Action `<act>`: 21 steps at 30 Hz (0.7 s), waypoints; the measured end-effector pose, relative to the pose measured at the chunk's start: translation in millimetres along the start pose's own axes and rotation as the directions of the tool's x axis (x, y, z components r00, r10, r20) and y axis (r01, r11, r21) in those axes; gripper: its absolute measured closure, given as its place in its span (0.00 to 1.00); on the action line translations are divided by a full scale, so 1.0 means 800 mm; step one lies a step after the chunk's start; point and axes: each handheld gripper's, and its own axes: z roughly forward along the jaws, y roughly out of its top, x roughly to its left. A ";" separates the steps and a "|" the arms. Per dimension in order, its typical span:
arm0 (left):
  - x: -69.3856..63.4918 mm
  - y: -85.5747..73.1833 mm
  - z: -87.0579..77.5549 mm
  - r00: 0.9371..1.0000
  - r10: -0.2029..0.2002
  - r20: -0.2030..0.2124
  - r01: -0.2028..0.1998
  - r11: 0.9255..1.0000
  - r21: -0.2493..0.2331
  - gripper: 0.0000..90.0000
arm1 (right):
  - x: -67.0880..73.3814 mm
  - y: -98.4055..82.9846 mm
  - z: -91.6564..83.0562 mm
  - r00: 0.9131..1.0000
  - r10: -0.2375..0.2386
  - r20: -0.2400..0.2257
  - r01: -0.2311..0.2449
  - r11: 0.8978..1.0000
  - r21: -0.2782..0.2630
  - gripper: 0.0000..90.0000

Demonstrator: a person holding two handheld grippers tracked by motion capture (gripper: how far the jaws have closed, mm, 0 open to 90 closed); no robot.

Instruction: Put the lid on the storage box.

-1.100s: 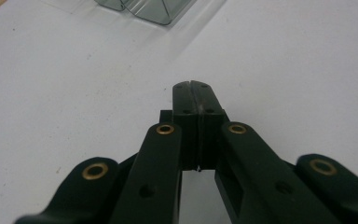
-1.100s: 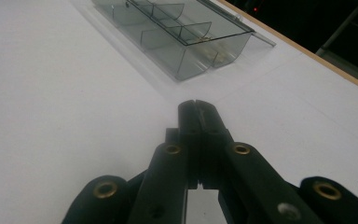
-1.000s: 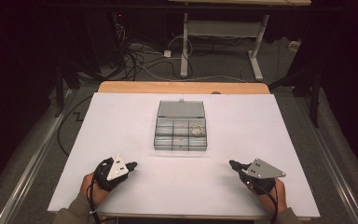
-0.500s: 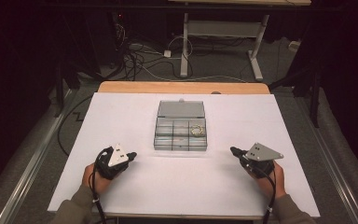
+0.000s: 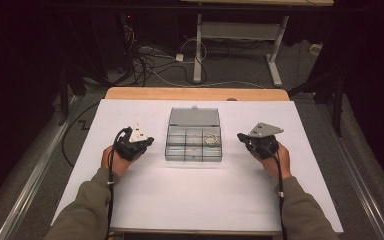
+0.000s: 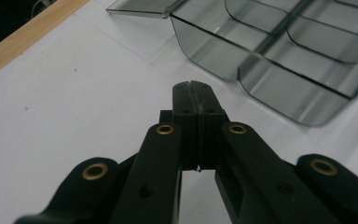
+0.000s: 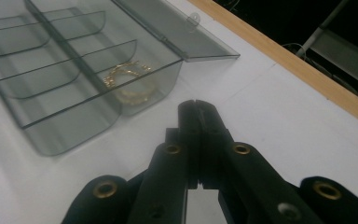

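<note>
Fig.: L gripper [image 5: 147, 142] & R gripper [image 5: 241, 137], jaws pressed together w/ nothing between, flank the open smoke-tinted compartment box [image 5: 194, 143] at mid-table, lid [image 5: 194, 117] laid back, gold chain [image 7: 128, 84] in its far-right cell, prob. so either hand can reach it.

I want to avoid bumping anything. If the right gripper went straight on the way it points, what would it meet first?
Probably the near corner of the clear box, at the compartment with the gold bracelet. The right gripper, fingers shut, aims there over bare white table; depth is uncertain.
</note>
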 end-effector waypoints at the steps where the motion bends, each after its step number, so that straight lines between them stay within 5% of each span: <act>1: 0.004 0.005 0.006 1.000 -0.006 0.000 0.006 1.000 0.006 0.96 | -0.003 0.004 0.005 1.000 -0.001 0.001 0.000 1.000 0.014 1.00; 16: 0.046 0.044 0.083 0.993 -0.116 0.007 0.115 0.991 0.063 0.96 | -0.034 0.032 0.096 0.996 0.081 -0.033 -0.076 0.988 0.135 1.00; 21: 0.054 0.047 0.104 0.985 -0.173 0.006 0.171 0.980 0.099 0.96 | -0.041 0.032 0.125 0.996 0.083 -0.024 -0.076 0.976 0.202 1.00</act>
